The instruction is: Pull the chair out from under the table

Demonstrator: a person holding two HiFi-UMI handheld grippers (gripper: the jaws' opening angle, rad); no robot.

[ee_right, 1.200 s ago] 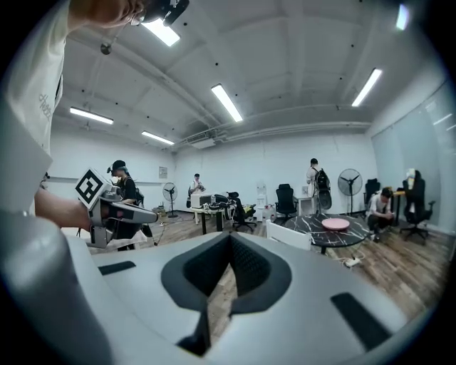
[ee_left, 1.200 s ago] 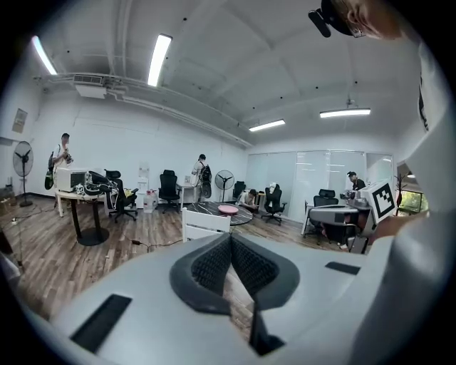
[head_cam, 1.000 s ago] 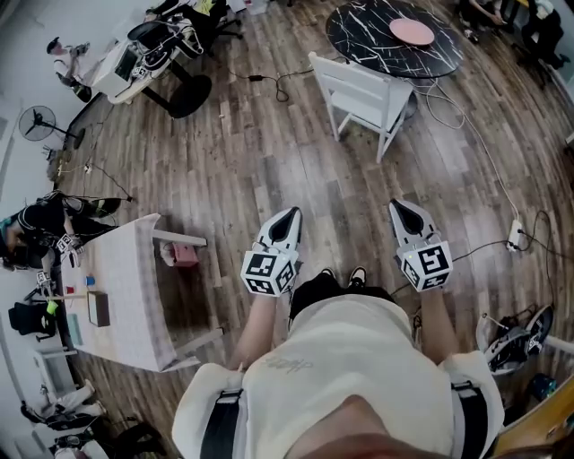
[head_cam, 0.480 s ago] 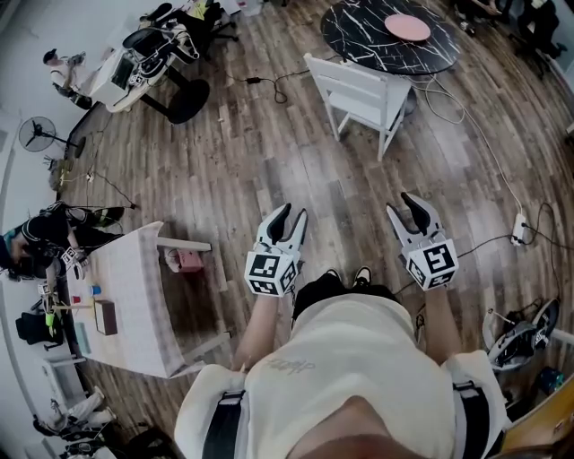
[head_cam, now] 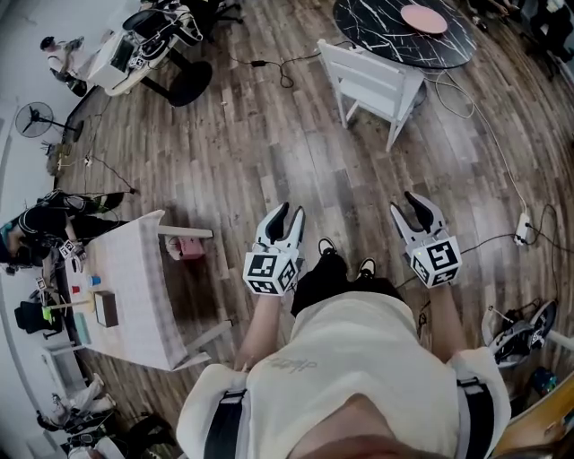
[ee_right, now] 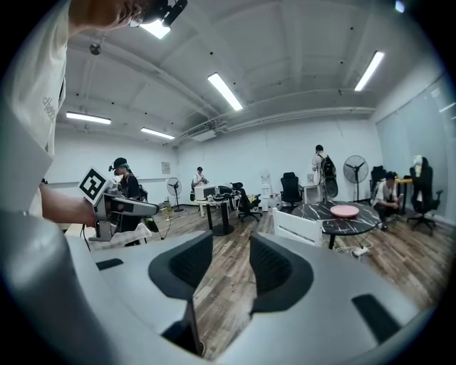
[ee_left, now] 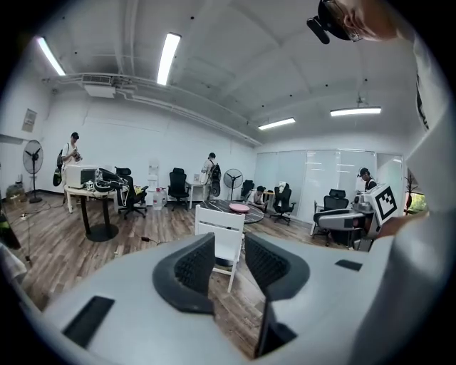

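Observation:
A white wooden chair (head_cam: 372,82) stands with its seat tucked partly under the round black marble table (head_cam: 377,36), which carries a pink plate (head_cam: 423,18). Both are far ahead across the wooden floor. My left gripper (head_cam: 289,213) and right gripper (head_cam: 418,206) are held out side by side in front of the person, well short of the chair. Both have just been opening their jaws, and nothing is between them. In the left gripper view the chair (ee_left: 221,239) shows straight beyond the open left gripper (ee_left: 228,267). In the right gripper view the chair (ee_right: 303,227) lies to the right of the open right gripper (ee_right: 231,267).
A white square table (head_cam: 134,296) with small items stands at the left, a pink box (head_cam: 186,248) under it. Cables and a power strip (head_cam: 523,231) lie on the floor at the right. A desk with office chairs (head_cam: 134,54) and a fan (head_cam: 36,121) are at the far left.
Both grippers' jaws went from shut to open. The two hands sit slightly lower in the head view, and the person has stepped a little forward.

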